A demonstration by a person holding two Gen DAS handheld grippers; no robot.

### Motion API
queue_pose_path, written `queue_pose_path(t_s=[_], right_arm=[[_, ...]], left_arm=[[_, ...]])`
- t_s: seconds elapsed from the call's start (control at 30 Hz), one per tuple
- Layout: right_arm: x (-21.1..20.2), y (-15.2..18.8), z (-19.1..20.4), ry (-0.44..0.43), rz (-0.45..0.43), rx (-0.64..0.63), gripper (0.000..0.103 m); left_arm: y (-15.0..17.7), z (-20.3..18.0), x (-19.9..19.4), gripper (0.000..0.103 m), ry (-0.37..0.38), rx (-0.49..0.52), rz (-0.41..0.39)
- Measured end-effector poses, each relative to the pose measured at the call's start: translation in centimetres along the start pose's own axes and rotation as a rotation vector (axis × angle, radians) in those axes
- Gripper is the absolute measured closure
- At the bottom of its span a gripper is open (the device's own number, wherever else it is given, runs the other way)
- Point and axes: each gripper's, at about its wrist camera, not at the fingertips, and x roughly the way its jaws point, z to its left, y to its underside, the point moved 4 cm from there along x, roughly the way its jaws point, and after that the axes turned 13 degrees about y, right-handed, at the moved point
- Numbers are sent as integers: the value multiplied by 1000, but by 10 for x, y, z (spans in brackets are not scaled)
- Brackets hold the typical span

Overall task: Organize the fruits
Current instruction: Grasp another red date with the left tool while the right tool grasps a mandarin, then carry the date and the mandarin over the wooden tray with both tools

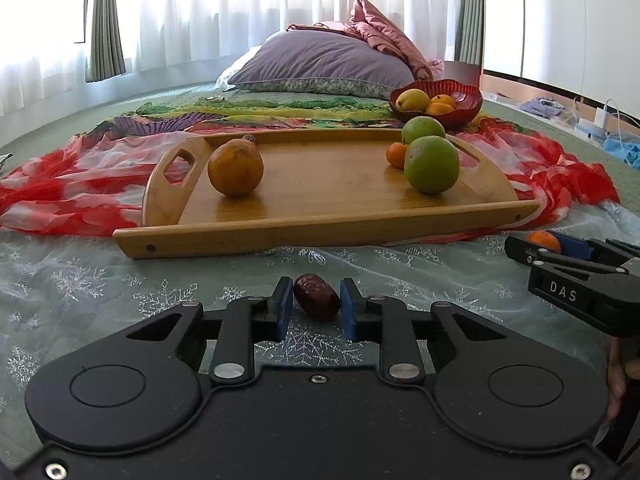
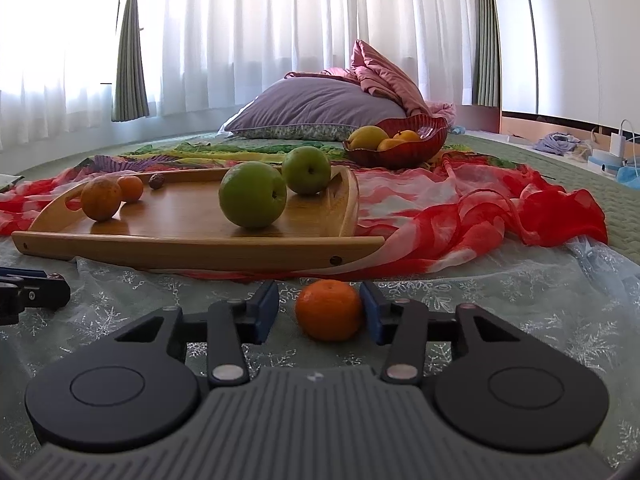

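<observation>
A dark red date (image 1: 316, 296) lies on the snowflake cloth between the blue pads of my left gripper (image 1: 317, 307), which close on it from both sides. My right gripper (image 2: 320, 311) is open around a small mandarin (image 2: 329, 309); the right pad touches it, the left pad stands apart. The wooden tray (image 1: 320, 216) holds a large orange (image 1: 235, 167), two green apples (image 1: 431, 164), a small mandarin (image 1: 396, 155) and a date at its far edge. A red bowl (image 1: 464, 114) behind holds yellow and orange fruit.
The tray lies on a red and white scarf (image 2: 460, 216) spread over a green bed cover. A purple pillow (image 1: 324, 64) and pink bedding lie at the back under white curtains. Chargers and clutter sit at the far right.
</observation>
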Motion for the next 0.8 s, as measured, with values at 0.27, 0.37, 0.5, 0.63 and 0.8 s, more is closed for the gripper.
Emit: queue_pose_path(t_s=[0.27, 0.37, 0.5, 0.63, 0.8], right_arm=[[1, -2, -2, 22, 23, 9, 61], [3, -2, -4, 27, 39, 15, 64], [3, -3, -1, 39, 38, -9, 64], [4, -4, -1, 41, 43, -11, 65], [3, -5, 0, 42, 46, -13, 66]], left_arm=[[-7, 1, -1, 79, -14, 8, -16], [-8, 2, 0, 79, -21, 5, -13], [-9, 3, 0, 79, -28, 5, -7], [-10, 4, -1, 79, -33, 14, -6], [-12, 5, -2, 79, -41, 11, -5]])
